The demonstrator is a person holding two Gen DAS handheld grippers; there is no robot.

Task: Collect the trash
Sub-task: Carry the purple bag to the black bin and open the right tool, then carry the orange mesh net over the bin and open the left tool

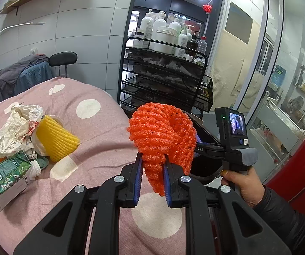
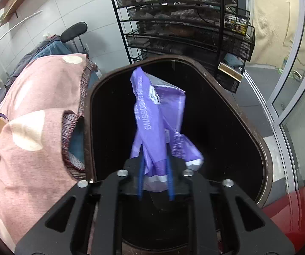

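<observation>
Here, left tool (image 1: 152, 182) clamps orange foam net (image 1: 163, 136) over pink dotted blanket (image 1: 101, 153); right tool (image 2: 155, 178) clamps purple wrapper (image 2: 158, 119) above bin (image 2: 267, 148).

The left gripper (image 1: 152, 170) pinches a crumpled orange foam fruit net (image 1: 163, 131); a yellow foam net sleeve (image 1: 55, 137) lies far to its left.
</observation>
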